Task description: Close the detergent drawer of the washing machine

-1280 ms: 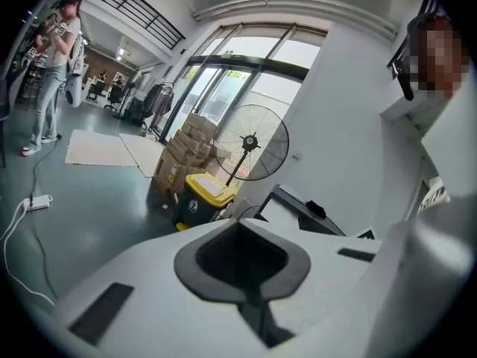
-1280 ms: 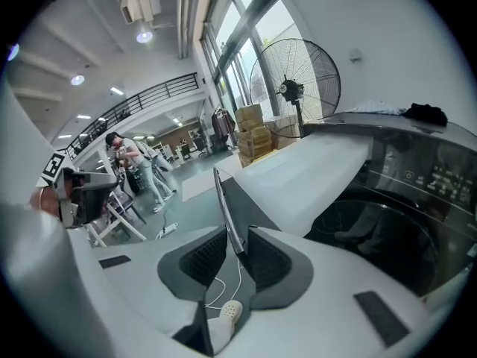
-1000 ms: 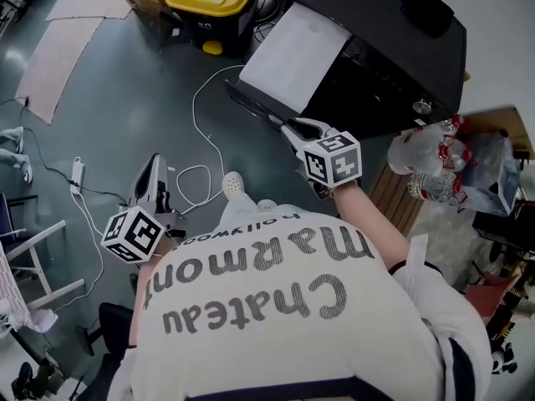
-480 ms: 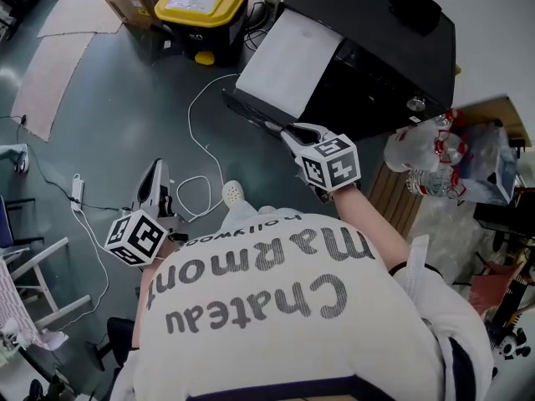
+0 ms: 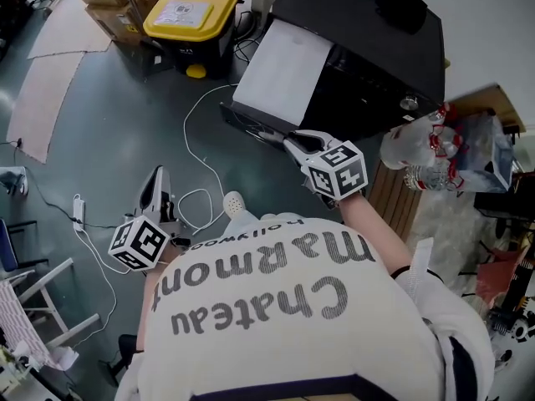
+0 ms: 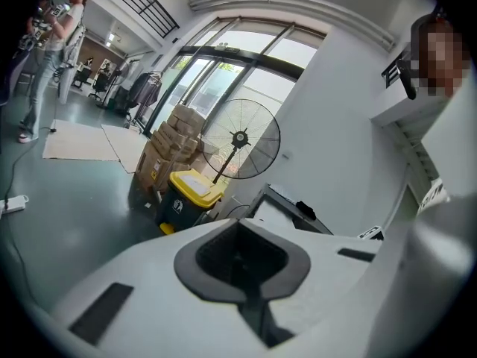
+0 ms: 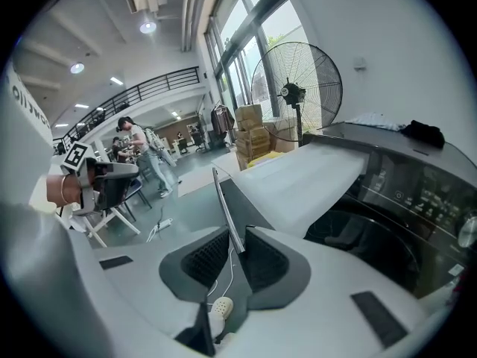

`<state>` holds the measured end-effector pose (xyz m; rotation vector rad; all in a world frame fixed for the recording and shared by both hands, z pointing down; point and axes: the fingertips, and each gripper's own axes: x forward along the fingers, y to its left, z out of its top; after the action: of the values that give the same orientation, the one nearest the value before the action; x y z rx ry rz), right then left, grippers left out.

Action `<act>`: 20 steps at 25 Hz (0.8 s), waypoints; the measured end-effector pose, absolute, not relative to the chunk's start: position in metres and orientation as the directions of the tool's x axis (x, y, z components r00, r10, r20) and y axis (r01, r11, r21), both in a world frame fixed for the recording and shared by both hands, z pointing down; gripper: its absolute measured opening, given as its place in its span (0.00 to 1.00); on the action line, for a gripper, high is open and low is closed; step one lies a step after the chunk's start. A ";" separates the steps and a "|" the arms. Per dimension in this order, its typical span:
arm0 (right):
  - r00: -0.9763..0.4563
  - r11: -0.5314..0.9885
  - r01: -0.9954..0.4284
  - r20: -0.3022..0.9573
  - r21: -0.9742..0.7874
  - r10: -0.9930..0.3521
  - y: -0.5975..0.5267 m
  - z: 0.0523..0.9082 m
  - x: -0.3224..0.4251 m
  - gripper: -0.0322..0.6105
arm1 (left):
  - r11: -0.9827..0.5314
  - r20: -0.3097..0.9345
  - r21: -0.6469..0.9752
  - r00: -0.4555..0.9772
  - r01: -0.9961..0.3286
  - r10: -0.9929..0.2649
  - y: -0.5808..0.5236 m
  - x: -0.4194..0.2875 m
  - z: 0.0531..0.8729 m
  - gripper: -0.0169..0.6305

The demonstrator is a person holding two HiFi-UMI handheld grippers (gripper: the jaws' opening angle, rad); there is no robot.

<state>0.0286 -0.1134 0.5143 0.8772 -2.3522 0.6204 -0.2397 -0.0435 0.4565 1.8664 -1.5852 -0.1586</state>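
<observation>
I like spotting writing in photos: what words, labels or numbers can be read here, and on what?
"Chateau Marmont": big letters on the person's shirt, seen upside down.
"Hollywood": small print on the same shirt.
Label on the yellow bin lid: too small to read.
Markings on the washing machine panel: too blurred to read.

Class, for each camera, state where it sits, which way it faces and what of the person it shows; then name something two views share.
Head view: on the head, looking steeply down at floor and washing machine; shows shirt, left tongs, right tongs.
Left gripper view: on the left tongs, facing a fan and yellow-lidded bin; shows its tongs, shirt.
Right gripper view: on the right tongs, facing the drawer, whose edge stands between them; shows shirt, left hand.
Shared: both gripper views show the fan.
</observation>
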 end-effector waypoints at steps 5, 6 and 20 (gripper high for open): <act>-0.629 0.672 -0.711 0.616 -0.207 -0.474 -0.124 0.508 0.036 0.19 | -0.054 0.322 0.557 0.276 -0.829 -0.905 -0.060 -0.239 0.457 0.04; -0.627 0.671 -0.713 0.615 -0.205 -0.478 -0.128 0.507 0.037 0.19 | -0.057 0.324 0.558 0.280 -0.828 -0.904 -0.063 -0.239 0.458 0.04; -0.594 0.634 -0.748 0.626 -0.197 -0.505 -0.160 0.507 0.050 0.20 | -0.063 0.325 0.568 0.293 -0.821 -0.899 -0.101 -0.260 0.461 0.04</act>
<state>0.0502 -0.1605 0.5071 0.9787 -2.3300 0.6107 -0.2599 -0.1010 0.4614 1.8876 -1.5367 -0.1482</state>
